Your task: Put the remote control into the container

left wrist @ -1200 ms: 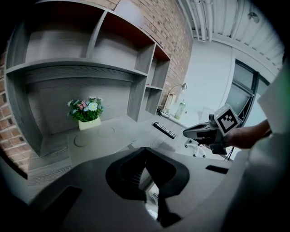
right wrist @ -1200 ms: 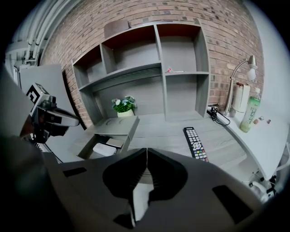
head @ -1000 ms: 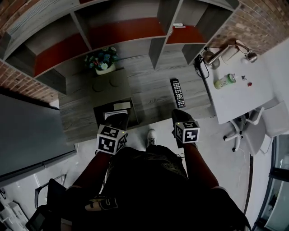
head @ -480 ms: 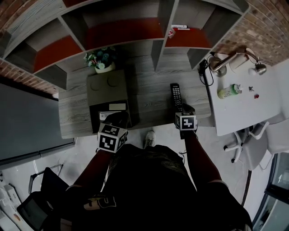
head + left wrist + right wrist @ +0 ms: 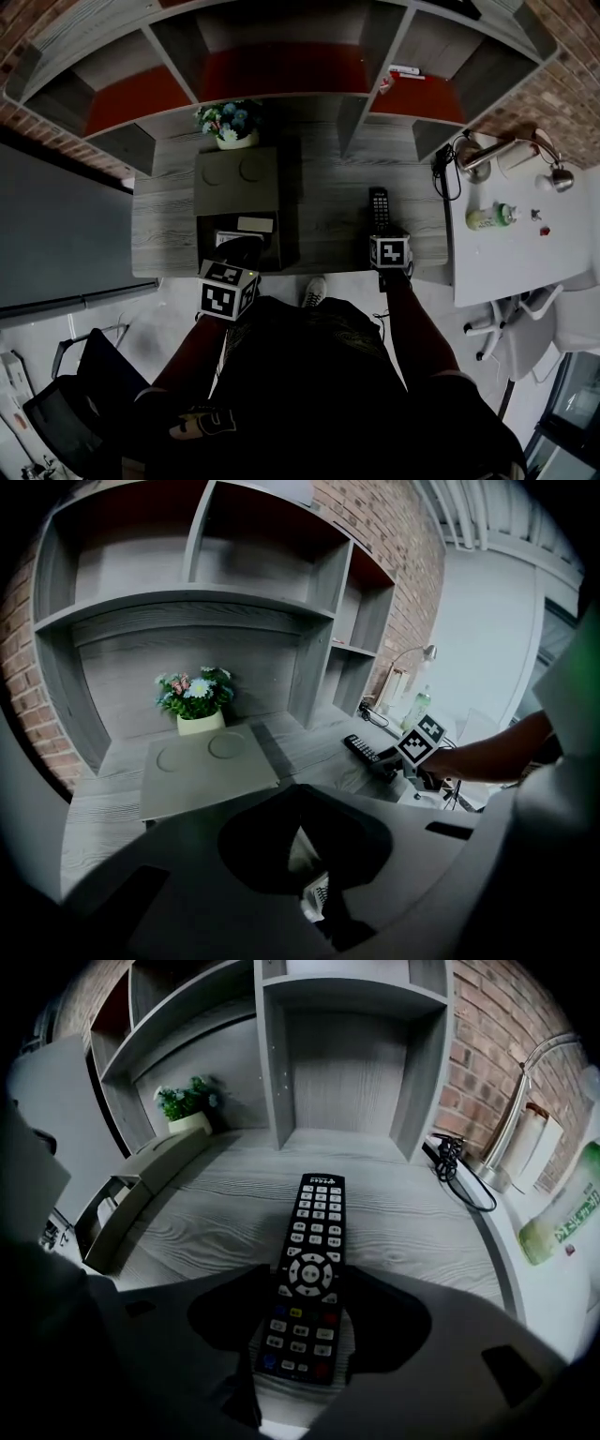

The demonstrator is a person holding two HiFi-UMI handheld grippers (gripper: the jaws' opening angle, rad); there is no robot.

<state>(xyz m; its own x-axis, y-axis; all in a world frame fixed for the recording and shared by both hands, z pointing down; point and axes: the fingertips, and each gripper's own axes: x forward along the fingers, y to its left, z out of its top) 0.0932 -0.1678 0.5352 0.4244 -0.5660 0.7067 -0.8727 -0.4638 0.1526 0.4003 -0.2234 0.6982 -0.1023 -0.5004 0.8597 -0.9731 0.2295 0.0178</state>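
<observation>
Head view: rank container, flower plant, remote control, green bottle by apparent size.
1. container
2. flower plant
3. remote control and green bottle: about alike; the remote's near end is hidden under the right gripper.

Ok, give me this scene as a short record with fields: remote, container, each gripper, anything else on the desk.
remote control: flat on the desk, right of the container
container: grey box reaching the desk's front edge, near end of lid apparently raised
right gripper: jaws closed on the remote control's near end
left gripper: jaws nearly together on a thin pale edge at the container's near end
also there: potted flowers behind the container
</observation>
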